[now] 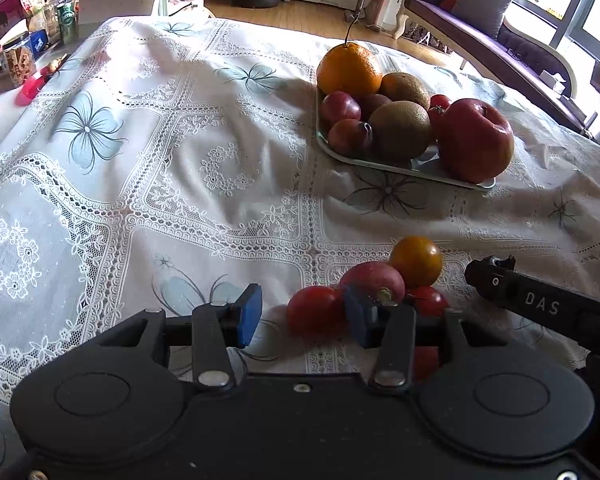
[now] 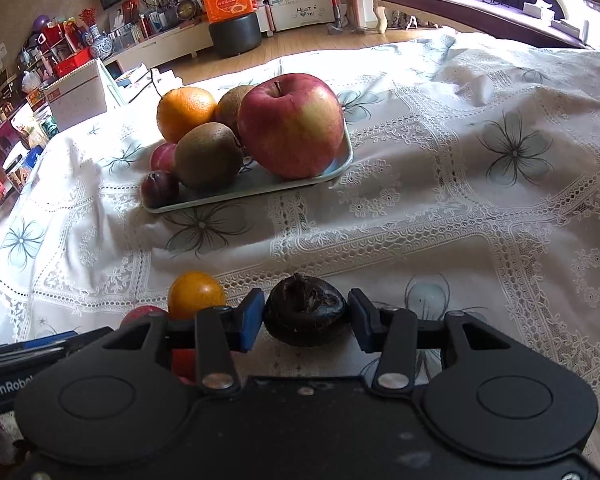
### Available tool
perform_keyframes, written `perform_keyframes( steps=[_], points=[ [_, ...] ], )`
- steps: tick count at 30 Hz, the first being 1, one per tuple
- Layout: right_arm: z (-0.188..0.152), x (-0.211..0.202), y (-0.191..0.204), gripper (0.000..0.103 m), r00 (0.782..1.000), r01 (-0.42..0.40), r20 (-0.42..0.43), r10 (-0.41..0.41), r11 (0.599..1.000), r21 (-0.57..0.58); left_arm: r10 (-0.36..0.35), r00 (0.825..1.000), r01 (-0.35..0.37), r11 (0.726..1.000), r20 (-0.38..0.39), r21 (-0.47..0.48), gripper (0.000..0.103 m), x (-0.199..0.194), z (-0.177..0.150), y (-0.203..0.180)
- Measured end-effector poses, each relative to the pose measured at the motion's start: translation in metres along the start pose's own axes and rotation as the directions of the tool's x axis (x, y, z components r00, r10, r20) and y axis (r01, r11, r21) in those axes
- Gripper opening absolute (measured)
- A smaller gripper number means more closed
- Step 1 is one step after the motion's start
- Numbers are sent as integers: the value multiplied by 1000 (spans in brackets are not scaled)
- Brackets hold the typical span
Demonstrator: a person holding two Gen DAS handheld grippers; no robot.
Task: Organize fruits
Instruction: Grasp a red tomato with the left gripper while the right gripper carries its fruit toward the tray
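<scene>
The right gripper (image 2: 306, 322) has its two blue-padded fingers (image 2: 249, 320) on either side of a dark, wrinkly round fruit (image 2: 305, 310) that sits on the white lace tablecloth (image 2: 440, 200). The pads are very close to the fruit, but I cannot tell if they are squeezing it yet. The left gripper (image 1: 304, 316) is spread apart and holds nothing; it hangs just behind a little heap of small red tomatoes (image 1: 316, 310), a reddish plum (image 1: 372, 282) and a small round orange-yellow fruit (image 1: 416, 260). Farther back, well apart from both grippers, is the pale flat tray (image 1: 380, 166) with a big red apple (image 2: 290, 124), a large orange (image 2: 186, 112), brown fuzzy kiwis (image 2: 208, 154) and small dark plums (image 2: 160, 188). The dark fruit looks soft and bumpy, so I think a hard squeeze could squash it, and a weak one could let it slip and roll away. The tray is already full, so a new fruit set on top might push others off the low rim. The cloth has bumps and folds, and loose fruit could roll there. The two grippers are near each other and could bump.
</scene>
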State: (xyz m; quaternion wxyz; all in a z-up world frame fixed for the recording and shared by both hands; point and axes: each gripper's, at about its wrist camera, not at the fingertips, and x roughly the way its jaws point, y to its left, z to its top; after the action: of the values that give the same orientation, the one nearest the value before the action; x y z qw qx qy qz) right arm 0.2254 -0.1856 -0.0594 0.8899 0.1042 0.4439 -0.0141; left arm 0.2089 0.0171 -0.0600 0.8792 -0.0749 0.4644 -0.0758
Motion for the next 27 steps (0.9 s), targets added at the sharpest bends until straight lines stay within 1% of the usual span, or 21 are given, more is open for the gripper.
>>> perform_keyframes(
  steps=[2,4,6,8,11,17,25,27],
  points=[
    [0,-2,-2,48,1000,-3,4,3,1000,10,-8,1000,8,1000,21,16,55,-1,-4,0],
    [-1,-3,-3,48,1000,-5,4,5,1000,17,-38,998,37,998,40,41,55,-3,-12,4],
    [-2,-2,-2,48,1000,-5,2,4,1000,15,-83,996,83,996,13,24,55,-3,-16,9],
    [-2,-2,-1,48,1000,1,2,-1,1000,8,-98,995,99,995,-8,21,53,-3,-16,9],
    [-2,-2,-2,48,1000,-6,0,6,1000,12,-68,998,69,997,-8,46,53,-6,-16,3],
    [-2,-2,-2,48,1000,-7,-1,7,1000,12,-18,998,25,992,-56,123,54,0,-14,-15],
    [-2,-2,-2,48,1000,-6,-3,6,1000,8,43,994,-28,989,-103,143,54,14,-9,-31],
    [-3,-2,-1,48,1000,-4,-3,4,1000,4,55,993,-39,988,-105,147,54,16,-10,-34]
  ],
)
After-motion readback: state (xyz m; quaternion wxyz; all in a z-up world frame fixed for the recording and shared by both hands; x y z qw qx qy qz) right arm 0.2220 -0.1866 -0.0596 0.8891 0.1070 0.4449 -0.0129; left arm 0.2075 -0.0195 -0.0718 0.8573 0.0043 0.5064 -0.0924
